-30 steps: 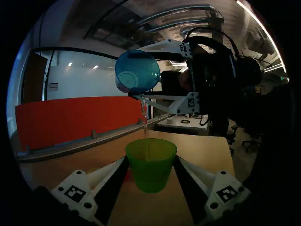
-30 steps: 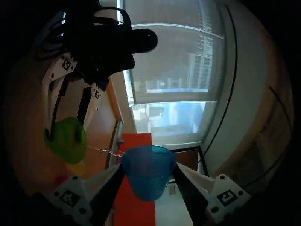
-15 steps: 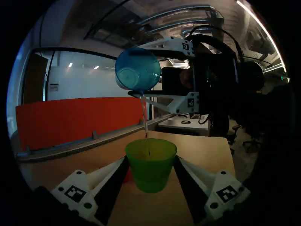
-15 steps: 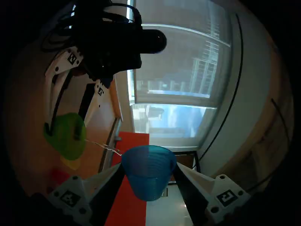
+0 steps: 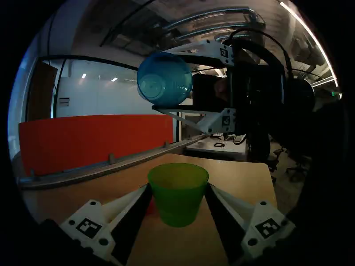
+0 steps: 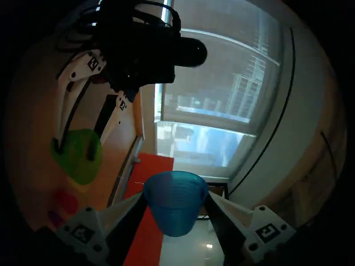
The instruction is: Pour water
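Claw on the left (image 5: 178, 191) clamps the green cup (image 5: 178, 201) upright. Right claw (image 6: 175, 200) clamps the blue cup (image 6: 175, 215), tipped, above.

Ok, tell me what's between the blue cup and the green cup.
Nothing. In the left gripper view, the stretch from the tilted blue cup down to the green cup is bare air.

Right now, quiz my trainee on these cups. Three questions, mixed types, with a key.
1. True or false: the blue cup is held upright.
2. The left gripper grips which? A) blue cup B) green cup
3. Fill in: in the left gripper view, the blue cup hangs ___ the green cup.
Key: 1 false; 2 B; 3 above.
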`<state>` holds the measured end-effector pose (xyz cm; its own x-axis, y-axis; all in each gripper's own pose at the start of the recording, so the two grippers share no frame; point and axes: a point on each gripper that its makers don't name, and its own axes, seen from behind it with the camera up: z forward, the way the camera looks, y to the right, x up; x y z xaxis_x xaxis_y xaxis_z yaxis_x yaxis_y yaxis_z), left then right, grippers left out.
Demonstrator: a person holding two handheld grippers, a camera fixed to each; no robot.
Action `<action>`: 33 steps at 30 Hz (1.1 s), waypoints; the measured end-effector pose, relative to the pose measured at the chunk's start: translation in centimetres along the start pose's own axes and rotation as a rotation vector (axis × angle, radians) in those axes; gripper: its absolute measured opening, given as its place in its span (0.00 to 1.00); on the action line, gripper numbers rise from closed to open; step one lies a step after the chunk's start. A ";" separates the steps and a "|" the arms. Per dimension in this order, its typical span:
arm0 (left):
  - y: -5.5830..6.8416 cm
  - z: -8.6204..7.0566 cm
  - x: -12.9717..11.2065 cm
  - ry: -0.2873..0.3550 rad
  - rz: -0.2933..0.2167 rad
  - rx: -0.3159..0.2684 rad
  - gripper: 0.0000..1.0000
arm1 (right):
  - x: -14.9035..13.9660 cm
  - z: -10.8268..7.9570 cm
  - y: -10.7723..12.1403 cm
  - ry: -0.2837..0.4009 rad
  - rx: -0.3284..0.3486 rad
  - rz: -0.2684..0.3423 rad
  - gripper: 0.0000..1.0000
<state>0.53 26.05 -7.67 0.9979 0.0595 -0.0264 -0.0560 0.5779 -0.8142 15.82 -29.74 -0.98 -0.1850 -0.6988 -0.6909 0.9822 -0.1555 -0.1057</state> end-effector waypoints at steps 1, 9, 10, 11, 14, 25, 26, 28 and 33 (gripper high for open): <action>0.0 0.0 0.0 0.000 0.000 0.000 0.83 | 0.0 0.0 0.0 0.000 0.000 -0.001 0.89; 0.0 -0.2 0.1 0.003 -0.002 0.003 0.83 | 0.2 0.0 0.0 -0.001 -0.001 -0.001 0.89; 0.0 -0.3 0.1 0.003 -0.002 0.004 0.83 | 0.2 0.0 0.0 -0.001 -0.002 0.010 0.89; 0.0 -0.3 0.2 0.004 -0.002 0.004 0.83 | 0.2 0.0 -0.1 0.000 -0.003 0.024 0.89; 0.1 -0.4 0.2 0.004 -0.003 0.004 0.83 | 0.2 -0.1 -0.3 0.000 -0.004 0.105 0.89; 0.2 -0.7 0.4 -0.001 0.000 0.005 0.83 | -0.6 -1.2 -2.0 -0.005 -0.002 0.558 0.89; 0.2 -0.7 0.4 0.000 0.000 0.005 0.83 | -0.7 -1.3 -2.1 -0.006 -0.005 0.607 0.89; 0.2 -0.8 0.6 0.001 0.000 0.005 0.83 | -0.9 -1.5 -2.3 -0.006 -0.008 0.692 0.89; -0.1 -0.8 0.8 -0.001 0.005 0.012 0.83 | -0.9 -2.1 -2.8 0.004 0.002 0.915 0.89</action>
<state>1.32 25.37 -8.13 0.9975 0.0637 -0.0298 -0.0616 0.5873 -0.8070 13.28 -27.25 -1.53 0.6656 -0.5473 -0.5073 0.7455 0.4566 0.4856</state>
